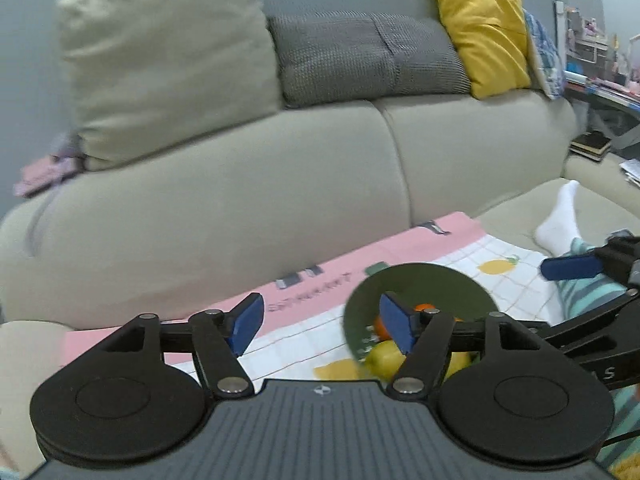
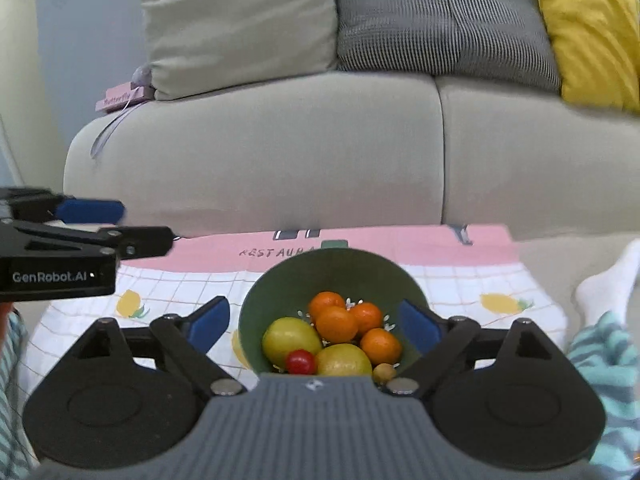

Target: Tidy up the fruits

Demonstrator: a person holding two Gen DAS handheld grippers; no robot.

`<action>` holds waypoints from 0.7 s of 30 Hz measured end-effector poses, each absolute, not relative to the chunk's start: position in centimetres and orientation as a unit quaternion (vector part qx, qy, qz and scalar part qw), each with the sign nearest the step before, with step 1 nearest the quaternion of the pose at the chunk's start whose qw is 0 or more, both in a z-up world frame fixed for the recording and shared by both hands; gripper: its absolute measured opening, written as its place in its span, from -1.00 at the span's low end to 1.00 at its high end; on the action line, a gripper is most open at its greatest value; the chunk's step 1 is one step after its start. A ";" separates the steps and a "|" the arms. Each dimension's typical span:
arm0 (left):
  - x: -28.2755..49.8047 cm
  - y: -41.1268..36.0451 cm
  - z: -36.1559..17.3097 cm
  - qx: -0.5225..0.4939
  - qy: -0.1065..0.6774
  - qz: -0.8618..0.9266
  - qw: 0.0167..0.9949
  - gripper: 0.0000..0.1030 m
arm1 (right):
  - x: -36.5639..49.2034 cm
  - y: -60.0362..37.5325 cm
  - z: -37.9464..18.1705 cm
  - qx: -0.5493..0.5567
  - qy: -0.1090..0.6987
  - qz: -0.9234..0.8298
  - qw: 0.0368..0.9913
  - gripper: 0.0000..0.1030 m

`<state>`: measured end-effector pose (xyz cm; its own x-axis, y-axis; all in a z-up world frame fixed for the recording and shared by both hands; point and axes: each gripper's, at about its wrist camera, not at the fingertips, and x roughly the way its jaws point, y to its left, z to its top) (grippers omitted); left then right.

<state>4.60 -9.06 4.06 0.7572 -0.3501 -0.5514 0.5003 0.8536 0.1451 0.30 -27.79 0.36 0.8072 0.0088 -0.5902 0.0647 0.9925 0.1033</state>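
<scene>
Right gripper (image 2: 314, 326) hangs over the near side of the bowl (image 2: 280, 280), jaws spread wide and empty, one blue pad (image 2: 208, 326) outside the bowl's left rim, the other near its right rim; nothing held. Left gripper (image 1: 320, 320) likewise released, pads well apart, nothing between them; it sits left of the bowl, its right pad (image 1: 396, 326) in front of the fruit in its own view.

Bowl is green, standing on a cloth (image 2: 180, 280) with pink border, white grid and lemon print; cloth lies on a beige sofa (image 2: 260, 160). All fruit seen is inside the bowl: four oranges (image 2: 336, 322) clustered at centre and right; two lemons, one at left (image 2: 290, 338), one nearer (image 2: 344, 360); a small red fruit (image 2: 300, 362) touching both lemons at the near edge; a small tan round fruit (image 2: 384, 372) at near right, partly hidden by the gripper body.

Far side: beige cushion (image 2: 240, 20), grey cushion (image 2: 440, 28), yellow cushion (image 2: 592, 28) along the sofa back; pink box (image 2: 120, 98) on the left armrest. White sock (image 2: 604, 284) and striped teal trouser leg (image 2: 604, 352) at right.
</scene>
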 end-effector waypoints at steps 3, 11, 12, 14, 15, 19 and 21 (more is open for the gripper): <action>2.8 -7.8 4.2 0.135 0.254 -0.207 0.935 0.68 | -1.3 -26.5 1.1 0.056 0.301 -0.016 0.952 0.83; -0.9 -5.2 2.9 0.136 0.238 -0.142 0.951 0.69 | -4.9 -24.1 0.7 0.061 0.294 -0.045 0.953 0.84; -1.2 -4.9 2.7 0.139 0.238 -0.136 0.952 0.69 | -5.3 -23.7 0.7 0.059 0.290 -0.052 0.954 0.84; -1.6 -4.4 2.3 0.136 0.241 -0.126 0.953 0.69 | -6.1 -22.9 0.5 0.045 0.281 -0.062 0.957 0.85; -1.8 -4.1 2.0 0.130 0.242 -0.121 0.954 0.69 | -6.5 -22.6 0.4 0.036 0.275 -0.067 0.958 0.85; -1.6 -3.4 0.9 0.110 0.254 -0.115 0.954 0.69 | -7.2 -21.3 -0.6 0.001 0.255 -0.080 0.964 0.85; -1.2 -3.4 0.4 0.115 0.265 -0.115 0.950 0.69 | -7.2 -21.2 -1.1 0.003 0.255 -0.075 0.964 0.85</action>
<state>-1.21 -3.43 0.36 0.8328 -0.1576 -0.5307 0.2800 0.9468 0.1583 -7.18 -21.21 -1.10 0.8589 -0.1431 -0.4917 0.1465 0.9887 -0.0319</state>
